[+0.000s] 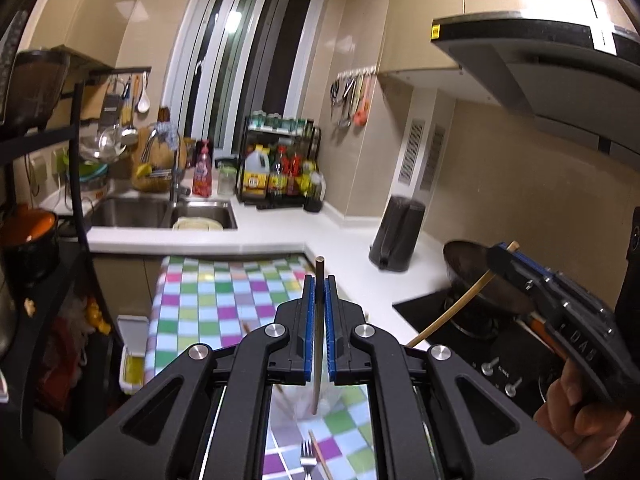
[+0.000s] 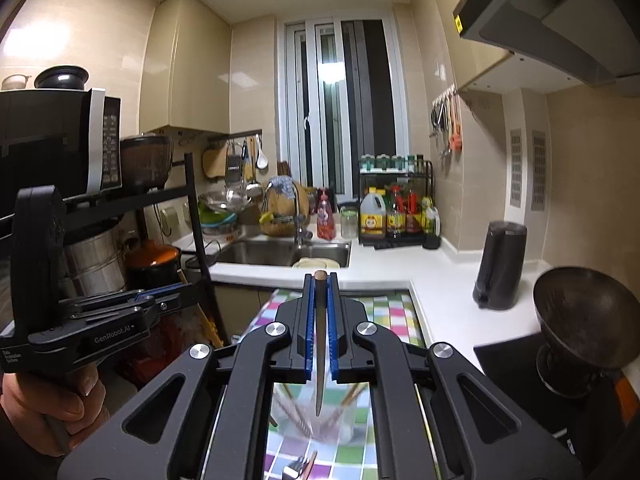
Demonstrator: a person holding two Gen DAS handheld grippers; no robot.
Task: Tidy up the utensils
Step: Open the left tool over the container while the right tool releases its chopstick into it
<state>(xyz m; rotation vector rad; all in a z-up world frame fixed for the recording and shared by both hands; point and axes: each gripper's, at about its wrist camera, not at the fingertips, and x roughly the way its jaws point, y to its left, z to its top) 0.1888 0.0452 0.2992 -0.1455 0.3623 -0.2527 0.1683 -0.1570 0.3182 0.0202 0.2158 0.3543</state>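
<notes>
Left hand-held gripper (image 1: 320,322): we have it clamped on a chopstick (image 1: 319,344), which stands upright between the blue pads, dark butt above, tip hanging below.

Right hand-held gripper (image 2: 320,322): closed tight on a second chopstick (image 2: 319,344), also upright; its tip hangs over the cup (image 2: 314,420).

Right gripper from the left view: off to the right, over the stove; its chopstick shows there as a pale curved stick.

Height: both grippers sit well above the cloth-covered bench (image 1: 224,300) and point only slightly down.

Cup: a clear container on the checked cloth, blurred. In the right view we can make out several sticks already leaning inside it, so we judge part of the sorting done.

Fork (image 1: 307,460): lies loose on the cloth below the left gripper, beside another loose chopstick (image 1: 320,458). The right view shows the same fork near the bottom edge, in front of the cup.

Done so far: some chopsticks are in the cup; two more are lifted, one per gripper.

Left to do: we think both held chopsticks must go into the cup, then the loose chopstick and the fork need collecting. Whether the fork belongs in the same cup we cannot tell.

Progress: roughly midway, in our judgement.

Risk: the chopsticks are thin and pinched near the top, so either could swing or miss the rim on the way down.
</notes>
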